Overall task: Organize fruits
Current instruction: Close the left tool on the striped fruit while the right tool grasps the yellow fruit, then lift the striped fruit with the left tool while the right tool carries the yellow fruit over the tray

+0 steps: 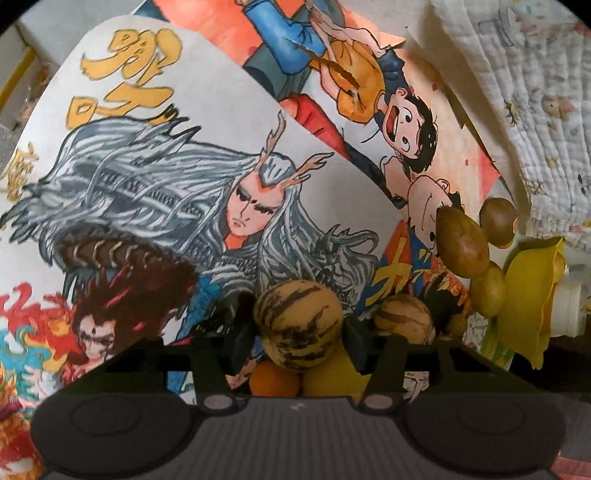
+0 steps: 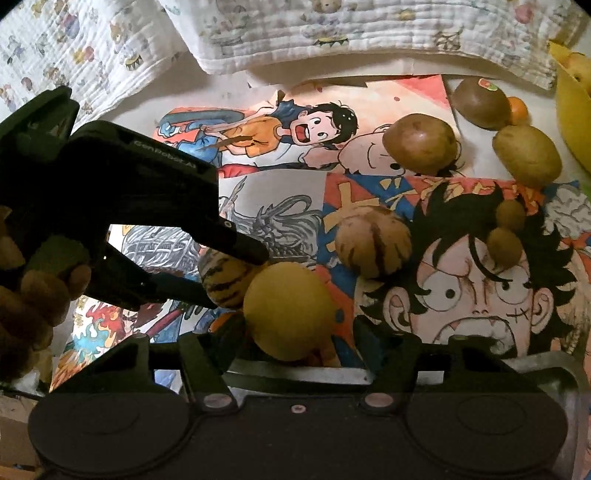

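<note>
A tan fruit with dark stripes point(image 1: 299, 325) point(image 2: 223, 282) sits between the fingers of my left gripper point(image 1: 299, 338) point(image 2: 231, 277), and both pads press its sides, so that gripper is shut on it. Just under it in the left wrist view lie a small orange point(image 1: 273, 380) and a round yellow fruit point(image 1: 328, 376). The same yellow fruit point(image 2: 284, 314) lies between the fingers of my right gripper point(image 2: 295, 334), which is open, with a gap showing on the fruit's right side. A second striped fruit point(image 2: 373, 245) point(image 1: 402, 317) rests on the poster nearby.
Cartoon posters point(image 2: 480, 295) cover the surface. Several brown fruits point(image 2: 421, 144) point(image 1: 461, 247), a stickered one point(image 2: 480, 103), a small orange point(image 2: 519, 109) and two little brown balls point(image 2: 504, 247) lie far right beside a yellow bag point(image 2: 572, 110) point(image 1: 528, 295). A quilted cloth point(image 2: 332, 29) borders the back. A hand point(image 2: 37, 288) grips the left tool.
</note>
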Available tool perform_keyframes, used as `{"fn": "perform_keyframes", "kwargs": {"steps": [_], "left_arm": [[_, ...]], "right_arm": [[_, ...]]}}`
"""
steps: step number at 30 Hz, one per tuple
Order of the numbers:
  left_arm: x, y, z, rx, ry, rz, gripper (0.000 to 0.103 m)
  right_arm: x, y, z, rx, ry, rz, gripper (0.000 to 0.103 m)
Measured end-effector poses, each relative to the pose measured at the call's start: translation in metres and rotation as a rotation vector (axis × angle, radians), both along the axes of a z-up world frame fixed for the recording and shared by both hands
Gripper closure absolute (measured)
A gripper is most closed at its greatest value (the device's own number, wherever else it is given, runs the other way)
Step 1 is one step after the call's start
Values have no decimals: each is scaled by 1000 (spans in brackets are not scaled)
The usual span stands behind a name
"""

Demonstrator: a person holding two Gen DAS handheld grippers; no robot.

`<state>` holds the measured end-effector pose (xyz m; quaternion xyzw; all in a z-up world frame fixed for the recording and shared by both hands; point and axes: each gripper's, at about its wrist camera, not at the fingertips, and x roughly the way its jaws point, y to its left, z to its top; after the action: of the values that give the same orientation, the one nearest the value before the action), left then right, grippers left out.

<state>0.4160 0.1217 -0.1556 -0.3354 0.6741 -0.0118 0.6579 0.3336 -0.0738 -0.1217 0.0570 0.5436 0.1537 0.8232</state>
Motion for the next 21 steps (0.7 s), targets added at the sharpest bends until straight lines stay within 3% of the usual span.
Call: {"fn": "perform_keyframes", "kwargs": {"steps": [5,9,21], "left_arm": [[8,-6,1,21,-3,-48,46],[11,-6,0,13,-4,-56,47],[2,4,12,-4,-54,-51,48]], "right_arm": [[8,4,-6,10,19,12,37],[10,8,-6,15,26,32,45],[-2,5,3,19,-13,41,46]]}}
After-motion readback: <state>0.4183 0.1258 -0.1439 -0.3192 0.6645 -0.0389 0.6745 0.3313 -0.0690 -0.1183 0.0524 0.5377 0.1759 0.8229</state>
